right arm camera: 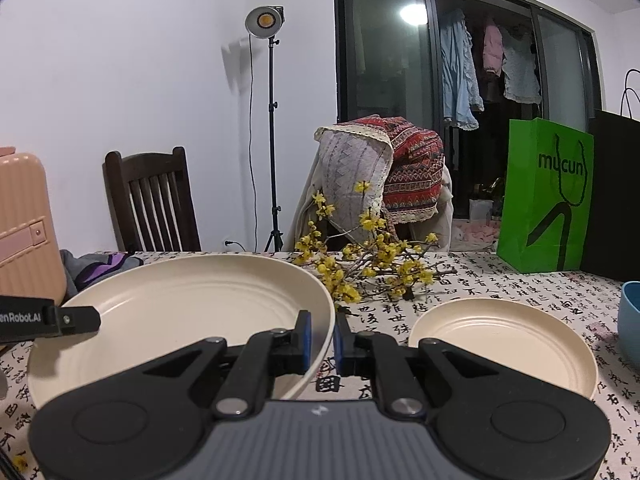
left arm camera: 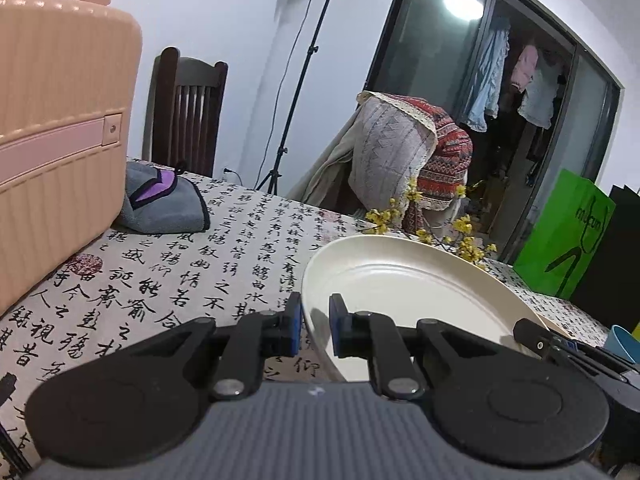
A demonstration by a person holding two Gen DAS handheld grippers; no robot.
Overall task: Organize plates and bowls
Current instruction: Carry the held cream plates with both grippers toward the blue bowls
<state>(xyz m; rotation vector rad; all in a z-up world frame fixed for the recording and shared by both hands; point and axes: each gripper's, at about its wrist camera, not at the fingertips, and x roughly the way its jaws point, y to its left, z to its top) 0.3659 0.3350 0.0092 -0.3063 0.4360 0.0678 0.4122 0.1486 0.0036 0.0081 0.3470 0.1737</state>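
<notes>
- The table (right arm camera: 500, 280) under me wears a calligraphy-print cloth.
- A pink suitcase (left arm camera: 60, 128) stands at its left end.
- A green bag (right arm camera: 546, 196) stands at its far right.
- My left gripper (left arm camera: 315, 328) and right gripper (right arm camera: 323, 336) each pinch an opposite rim of the large cream plate (right arm camera: 192, 304), clear of the cloth.
- The small cream plate (right arm camera: 504, 340) lies just right.
</notes>
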